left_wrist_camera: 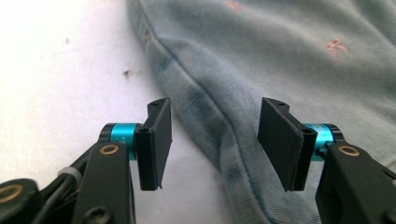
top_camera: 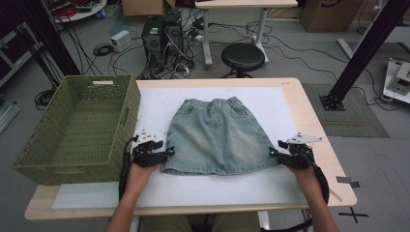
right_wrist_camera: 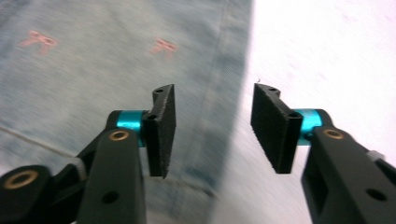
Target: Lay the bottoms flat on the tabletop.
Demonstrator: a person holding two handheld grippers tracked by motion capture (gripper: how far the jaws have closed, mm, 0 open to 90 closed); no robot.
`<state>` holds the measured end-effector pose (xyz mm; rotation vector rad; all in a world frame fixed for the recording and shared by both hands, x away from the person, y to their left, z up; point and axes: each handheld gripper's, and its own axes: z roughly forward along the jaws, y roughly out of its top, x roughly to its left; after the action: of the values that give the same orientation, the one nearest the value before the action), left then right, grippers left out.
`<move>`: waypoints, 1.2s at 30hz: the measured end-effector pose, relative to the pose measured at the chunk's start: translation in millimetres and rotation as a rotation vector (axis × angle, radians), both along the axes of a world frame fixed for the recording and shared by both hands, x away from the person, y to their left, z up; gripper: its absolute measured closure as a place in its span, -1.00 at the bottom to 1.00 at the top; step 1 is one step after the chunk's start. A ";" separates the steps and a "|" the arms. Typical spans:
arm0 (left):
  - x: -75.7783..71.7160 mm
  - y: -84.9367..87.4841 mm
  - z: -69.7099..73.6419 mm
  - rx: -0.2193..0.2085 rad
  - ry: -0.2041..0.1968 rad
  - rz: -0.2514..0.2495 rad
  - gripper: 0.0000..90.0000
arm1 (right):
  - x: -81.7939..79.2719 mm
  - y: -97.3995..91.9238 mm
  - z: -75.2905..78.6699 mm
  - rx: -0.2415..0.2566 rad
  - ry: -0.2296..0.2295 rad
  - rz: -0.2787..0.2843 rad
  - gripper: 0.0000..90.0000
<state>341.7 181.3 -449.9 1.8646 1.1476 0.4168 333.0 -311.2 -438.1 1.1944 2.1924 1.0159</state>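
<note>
A light-blue denim skirt (top_camera: 217, 135) with small pink bow prints lies flat on the white mat, waistband at the far end. My left gripper (top_camera: 170, 152) sits at the skirt's lower left corner, open; in the left gripper view (left_wrist_camera: 215, 140) the skirt's side seam (left_wrist_camera: 205, 102) runs between the two pads without either pad pressing on it. My right gripper (top_camera: 271, 153) is at the lower right corner, open; in the right gripper view (right_wrist_camera: 212, 128) the skirt's edge (right_wrist_camera: 224, 93) lies under the gap between the pads, and the picture is blurred.
A green woven basket (top_camera: 29, 159) stands at the table's left, close beside my left hand. The white mat (top_camera: 193, 191) covers the wooden tabletop (top_camera: 333, 159). Beyond the far edge are a black stool (top_camera: 242, 57), computer towers and floor cables.
</note>
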 end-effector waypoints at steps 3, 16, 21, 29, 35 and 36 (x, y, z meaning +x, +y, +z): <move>1.8 -2.0 -0.6 0.019 0.020 -0.005 0.00 | -0.5 -6.8 -0.9 0.032 0.024 0.005 0.22; 2.5 -9.9 -1.1 0.086 0.033 0.005 0.23 | 2.5 8.6 -11.7 -0.031 0.070 0.048 0.50; 1.6 -14.2 -1.2 0.100 0.027 0.005 0.45 | 2.2 7.5 -11.6 -0.033 0.072 0.034 0.77; 0.5 -19.9 -1.1 0.121 0.014 0.001 0.88 | -0.6 11.9 -9.7 -0.075 0.061 0.046 0.98; -1.6 -15.5 -0.2 0.116 0.007 0.003 0.91 | -5.5 10.7 -5.1 -0.118 0.070 0.050 0.99; -2.0 -14.1 -0.2 0.113 0.008 -0.003 0.91 | -7.1 10.8 -4.2 -0.126 0.075 0.051 0.99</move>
<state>339.7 167.2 -450.1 1.9668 1.1474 0.4817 326.0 -300.4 -442.3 1.1420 2.3184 0.8518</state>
